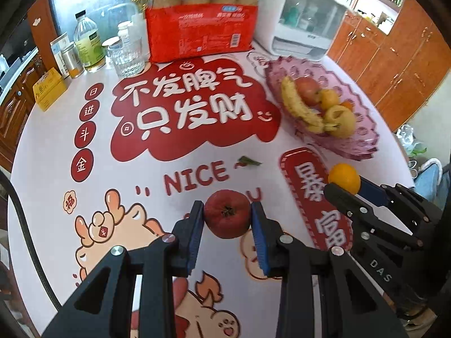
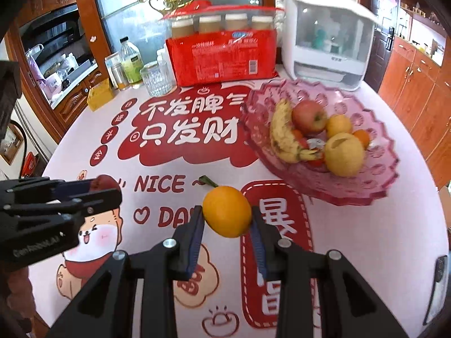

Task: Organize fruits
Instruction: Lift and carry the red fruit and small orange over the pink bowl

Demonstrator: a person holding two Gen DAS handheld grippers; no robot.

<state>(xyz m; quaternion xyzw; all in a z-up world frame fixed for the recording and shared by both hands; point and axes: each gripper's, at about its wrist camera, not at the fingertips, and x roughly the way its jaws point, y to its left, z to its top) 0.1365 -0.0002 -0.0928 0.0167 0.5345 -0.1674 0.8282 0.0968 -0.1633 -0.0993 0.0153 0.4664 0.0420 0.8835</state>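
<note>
My left gripper (image 1: 227, 217) is shut on a red apple (image 1: 227, 214), held above the printed tablecloth. My right gripper (image 2: 227, 219) is shut on an orange (image 2: 227, 211), also lifted off the table. From the left wrist view, the right gripper (image 1: 342, 187) with its orange (image 1: 344, 177) shows at the right. The right wrist view has the left gripper (image 2: 105, 187) at the left, the apple (image 2: 105, 182) peeking between its pads. A pink glass fruit bowl (image 2: 375, 174) at the right holds a banana (image 2: 282, 135), an apple (image 2: 308, 117) and several yellow and orange fruits; the bowl (image 1: 358, 146) shows from the left too.
A green leaf (image 1: 249, 162) lies on the cloth near the middle. At the back stand a red pack of bottles (image 2: 222, 56), a white appliance (image 2: 327, 42), a glass (image 2: 156, 80), a bottle (image 2: 131, 62) and a yellow box (image 2: 100, 97). Wooden cabinets line the right.
</note>
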